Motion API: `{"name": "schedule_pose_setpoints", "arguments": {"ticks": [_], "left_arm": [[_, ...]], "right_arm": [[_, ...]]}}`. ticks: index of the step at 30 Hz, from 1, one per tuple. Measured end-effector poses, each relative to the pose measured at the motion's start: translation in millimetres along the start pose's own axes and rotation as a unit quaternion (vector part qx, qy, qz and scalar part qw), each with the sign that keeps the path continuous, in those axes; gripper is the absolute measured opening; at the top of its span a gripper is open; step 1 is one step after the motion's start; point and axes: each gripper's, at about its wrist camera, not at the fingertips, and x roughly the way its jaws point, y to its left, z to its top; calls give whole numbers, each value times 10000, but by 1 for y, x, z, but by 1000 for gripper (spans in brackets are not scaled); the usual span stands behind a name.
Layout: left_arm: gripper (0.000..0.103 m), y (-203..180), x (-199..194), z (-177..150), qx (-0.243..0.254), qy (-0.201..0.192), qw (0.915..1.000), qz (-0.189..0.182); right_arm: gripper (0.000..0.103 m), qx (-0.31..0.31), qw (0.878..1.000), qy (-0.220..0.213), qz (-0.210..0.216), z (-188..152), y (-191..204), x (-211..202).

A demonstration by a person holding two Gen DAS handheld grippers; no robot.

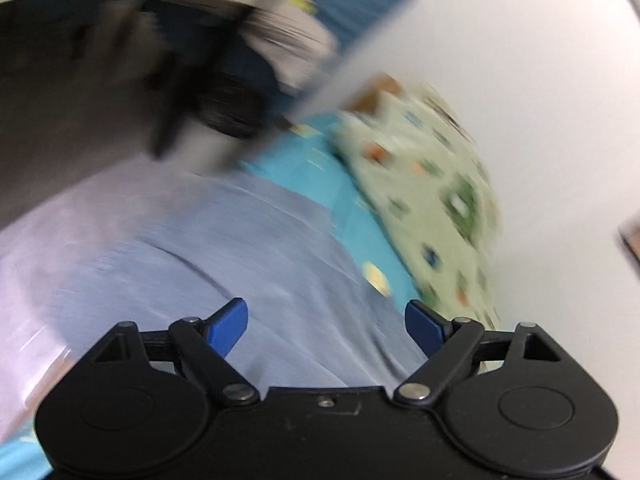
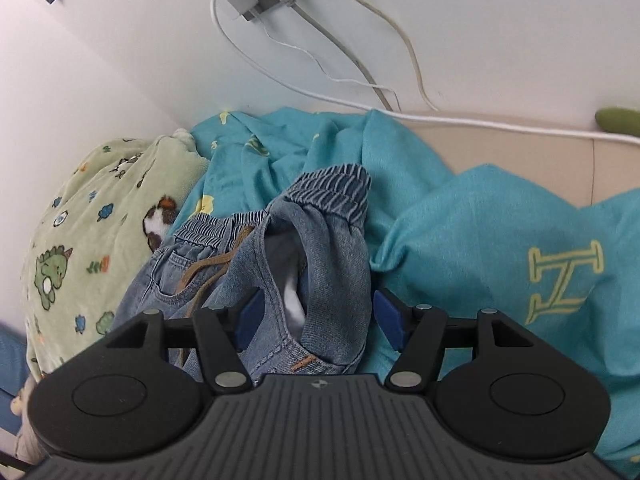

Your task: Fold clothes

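— Between my right gripper (image 2: 316, 316) fingers, what's there?
— One pair of jeans (image 2: 280, 264), bunched on one teal sheet (image 2: 460, 220); jaws are parted around the fold, pads not pressing.
— And left?
— My left gripper (image 1: 326, 326) gapes wide, empty, over pale blue cloth (image 1: 200, 260). That view is blurred. One green dinosaur blanket (image 2: 100, 220) lies beside the jeans.
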Motion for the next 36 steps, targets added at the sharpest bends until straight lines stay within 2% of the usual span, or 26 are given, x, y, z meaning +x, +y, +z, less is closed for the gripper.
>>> {"name": "schedule_pose_setpoints", "arguments": {"ticks": [3, 6, 9, 13, 17, 23, 25, 26, 27, 28, 29, 30, 34, 36], "left_arm": [[84, 45, -16, 22, -345, -90, 9987, 365], [84, 94, -8, 19, -903, 277, 9950, 325], [82, 143, 12, -1, -1547, 744, 9847, 306], [79, 188, 43, -29, -2081, 1241, 9698, 280], [77, 212, 63, -44, -2343, 1394, 9618, 261], [76, 207, 78, -37, -2411, 1202, 9630, 83], [61, 199, 84, -35, -2318, 1130, 9662, 79], [45, 197, 87, -34, -2351, 1141, 9653, 27], [35, 196, 90, -34, -2412, 1156, 9636, 12], [30, 195, 91, -34, -2455, 1091, 9632, 78], [17, 194, 88, -33, -2476, 948, 9641, 165], [11, 192, 85, -32, -2480, 805, 9651, 221], [5, 169, 69, -26, -2113, 476, 9755, 381], [4, 157, 56, -23, -2019, 305, 9782, 380]], "right_arm": [[64, -5, 10000, 68, -29, 0, 1, 5], [64, 46, 9999, 135, 3, -1, 1, 9], [64, 90, 9998, 168, -50, -1, -1, 11], [64, 245, 9995, 176, -89, 1, -5, 15], [64, 554, 9980, 206, -207, 2, -12, 22], [64, 592, 9975, 113, -375, 7, -15, 36], [63, 523, 9977, 70, -414, 8, -13, 42], [61, 515, 9976, 40, -452, 9, -13, 45], [58, 510, 9975, 9, -491, 9, -13, 47], [52, 614, 9966, -90, -551, 10, -14, 47], [45, 746, 9957, -202, -506, 10, -15, 46], [40, 856, 9952, -273, -390, 10, -16, 45], [20, 877, 9950, -309, -365, 9, -14, 43], [17, 831, 9952, -376, -359, 9, -12, 36]]}}
